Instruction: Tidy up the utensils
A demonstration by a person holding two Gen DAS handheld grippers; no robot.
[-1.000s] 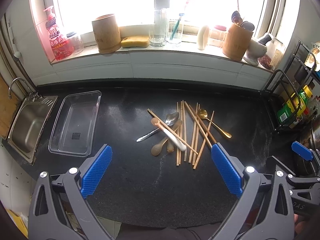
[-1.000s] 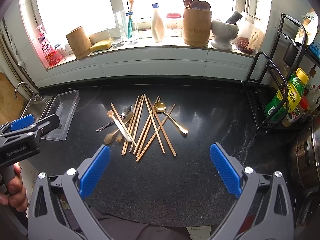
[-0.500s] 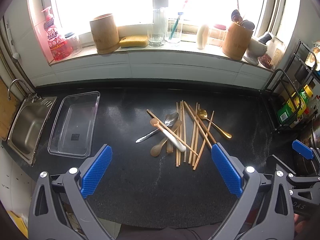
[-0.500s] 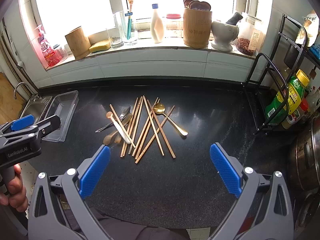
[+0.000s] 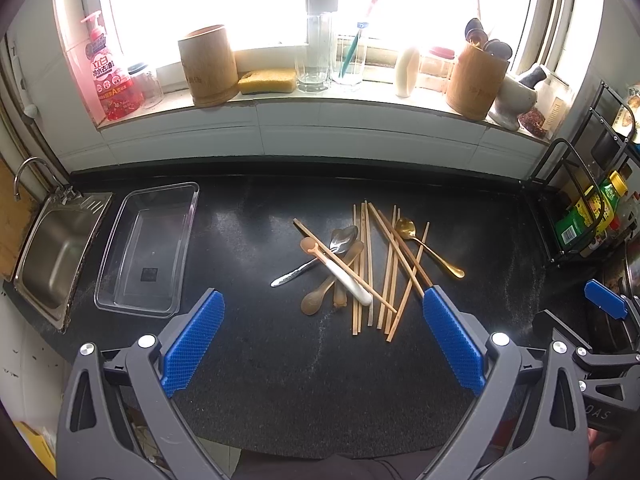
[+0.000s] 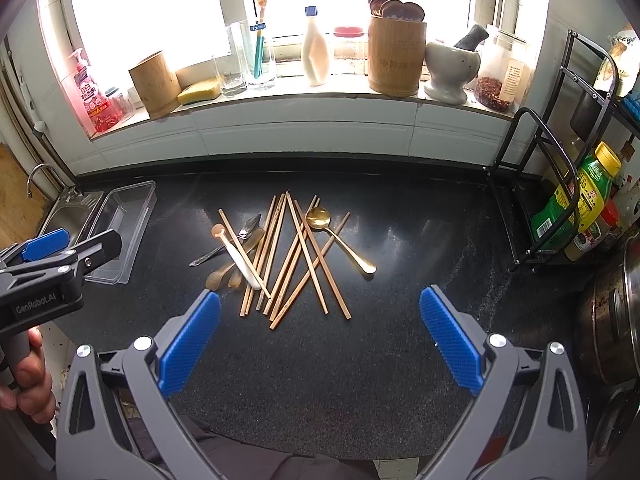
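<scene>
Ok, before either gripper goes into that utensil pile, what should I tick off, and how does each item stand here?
1. Left gripper open and holding nothing: ok.
2. Right gripper open and holding nothing: ok.
3. Clear tray on the counter holds no utensils: ok.
4. Chopsticks lying separate for a clean single pick: not ok, they cross each other and the spoons.
5. Gold spoon free of the pile: not ok, chopsticks overlap its handle.
6. Where each kind of utensil should go: cannot tell.
</scene>
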